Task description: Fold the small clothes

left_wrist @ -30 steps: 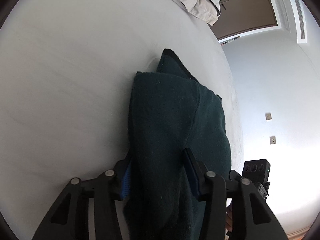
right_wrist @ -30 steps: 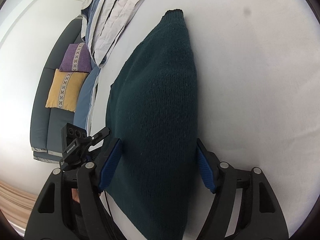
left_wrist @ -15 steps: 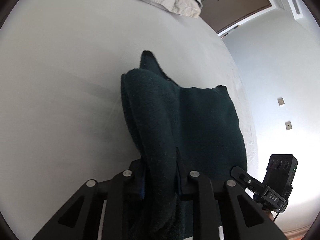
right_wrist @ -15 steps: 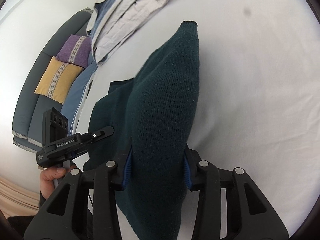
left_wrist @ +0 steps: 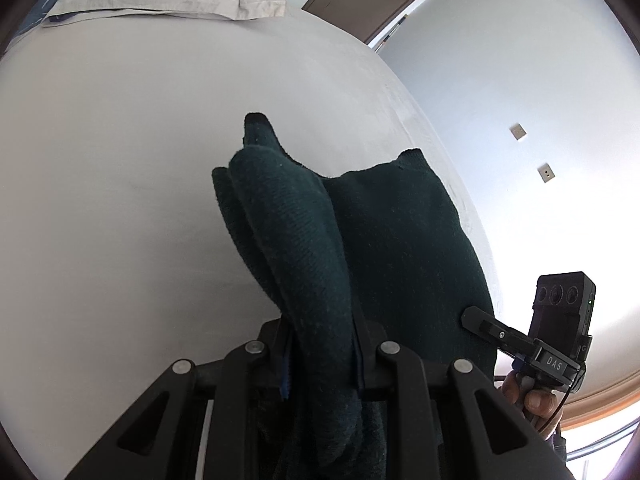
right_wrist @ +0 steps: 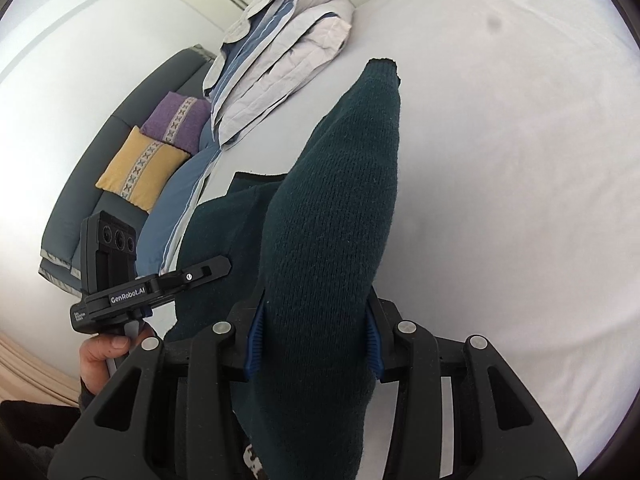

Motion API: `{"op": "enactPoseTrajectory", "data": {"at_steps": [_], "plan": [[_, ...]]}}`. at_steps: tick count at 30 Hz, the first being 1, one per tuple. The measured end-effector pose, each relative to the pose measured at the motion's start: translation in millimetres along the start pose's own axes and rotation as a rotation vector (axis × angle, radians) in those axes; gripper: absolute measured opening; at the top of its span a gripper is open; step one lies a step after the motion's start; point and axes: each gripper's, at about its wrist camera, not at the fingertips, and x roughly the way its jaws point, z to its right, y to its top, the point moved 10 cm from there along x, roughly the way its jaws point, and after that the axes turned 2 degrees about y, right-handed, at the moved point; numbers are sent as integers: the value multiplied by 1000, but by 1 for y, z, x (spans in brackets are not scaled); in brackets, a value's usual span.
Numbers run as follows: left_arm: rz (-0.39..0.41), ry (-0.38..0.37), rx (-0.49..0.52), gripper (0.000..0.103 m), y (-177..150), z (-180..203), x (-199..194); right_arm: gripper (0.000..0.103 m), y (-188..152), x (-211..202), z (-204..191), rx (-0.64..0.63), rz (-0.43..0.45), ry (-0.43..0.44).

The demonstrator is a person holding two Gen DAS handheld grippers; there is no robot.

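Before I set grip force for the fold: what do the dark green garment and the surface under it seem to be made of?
Dark green garment: looks like a thick, matte wool-type knit, with visible rib rows and slight fuzz; the exact fibre cannot be told. White surface: a smooth, matte cloth sheet, probably cotton-like, with faint soft dimples.

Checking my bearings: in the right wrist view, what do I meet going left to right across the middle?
Sofa → yellow cushion → blue bedding → green sweater → white bed.

A home bedroom: white bed [right_wrist: 500, 160], folded duvet [right_wrist: 280, 40], cushioned sofa [right_wrist: 100, 184].
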Motion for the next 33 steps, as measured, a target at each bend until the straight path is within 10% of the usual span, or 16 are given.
{"op": "enactPoseTrajectory", "data": {"at_steps": [9,20,25,33], "plan": [[-79,-28,-143,31,-36,-46,70,42,-57,6,100,220,-11,42],[51,118,-62,39,-23,-42,19,52,-50,-45,94,209,74,-62],[181,130,51,51,-16,-4,-24,52,-41,-88,50,153,123,85],[33,125,92,52,-59,-1,38,50,-109,-51,21,146,-80,192]]}}
